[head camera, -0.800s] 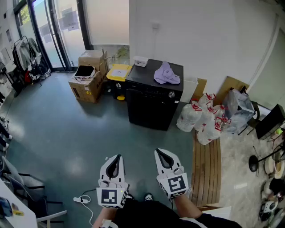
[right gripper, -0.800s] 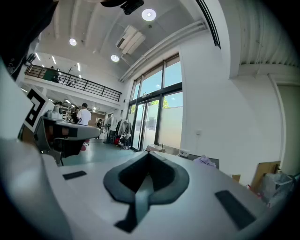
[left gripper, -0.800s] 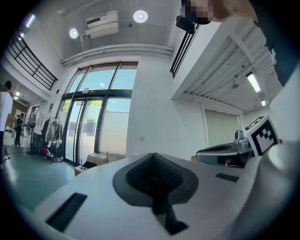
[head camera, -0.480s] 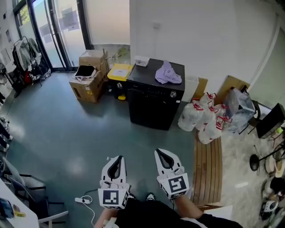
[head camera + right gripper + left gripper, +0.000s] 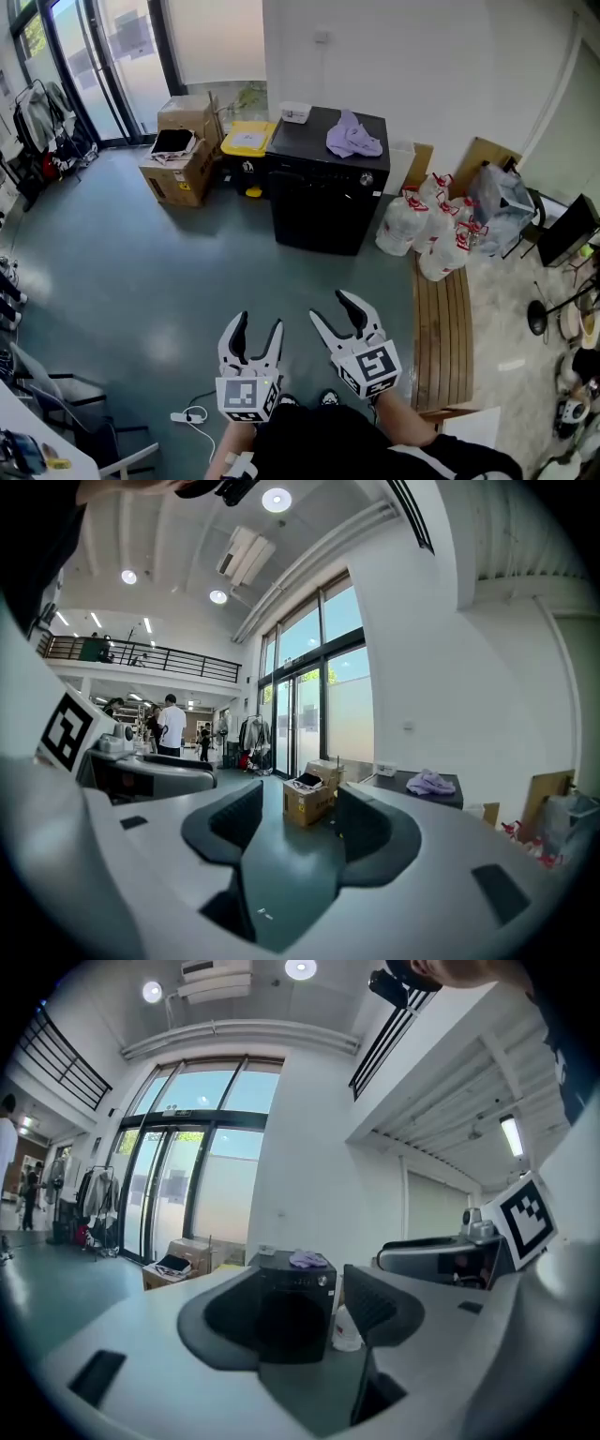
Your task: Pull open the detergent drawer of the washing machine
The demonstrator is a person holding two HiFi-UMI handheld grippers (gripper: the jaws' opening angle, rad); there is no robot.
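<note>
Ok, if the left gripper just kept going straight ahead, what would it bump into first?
Most likely the black washing machine, seen between the jaws of the left gripper. Only floor seems to lie before it, though depth is unclear.

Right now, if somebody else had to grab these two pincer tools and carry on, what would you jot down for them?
Left gripper: open, empty.
Right gripper: open, empty.
Both are held low in front of the person, well short of the black washing machine across the room, which has a purple cloth lying on top.
Done: nothing yet; neither gripper is near the machine, and its detergent drawer is too far off to make out.
Left: walk up, find the drawer, grip its front and pull it open.
</note>
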